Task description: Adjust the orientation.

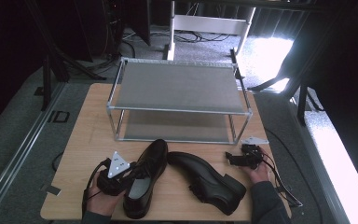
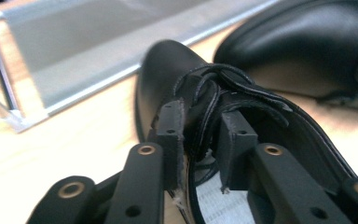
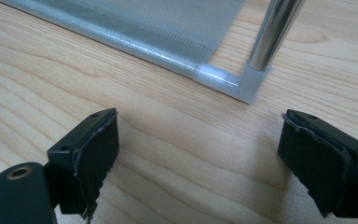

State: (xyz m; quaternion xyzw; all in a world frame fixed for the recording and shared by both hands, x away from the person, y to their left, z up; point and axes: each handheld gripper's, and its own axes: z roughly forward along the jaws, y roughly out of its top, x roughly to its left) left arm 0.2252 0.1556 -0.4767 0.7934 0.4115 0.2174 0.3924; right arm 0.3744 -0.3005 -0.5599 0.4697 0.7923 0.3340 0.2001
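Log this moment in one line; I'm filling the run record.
left gripper: shut on collar of left black leather shoe | right gripper: open above wooden table | right black leather shoe: untouched | grey two-tier rack: unloaded

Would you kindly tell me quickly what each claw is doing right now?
Left claw: shut on the left shoe, gripping its side wall at the opening.
Right claw: open, holding nothing, above the table near the rack corner.

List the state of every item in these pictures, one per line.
Left gripper: shut on the left black leather shoe's collar.
Right gripper: open, above bare wood.
Left black leather shoe: upright, gripped.
Right black leather shoe: upright, free.
Two-tier metal shoe rack: both shelves vacant.
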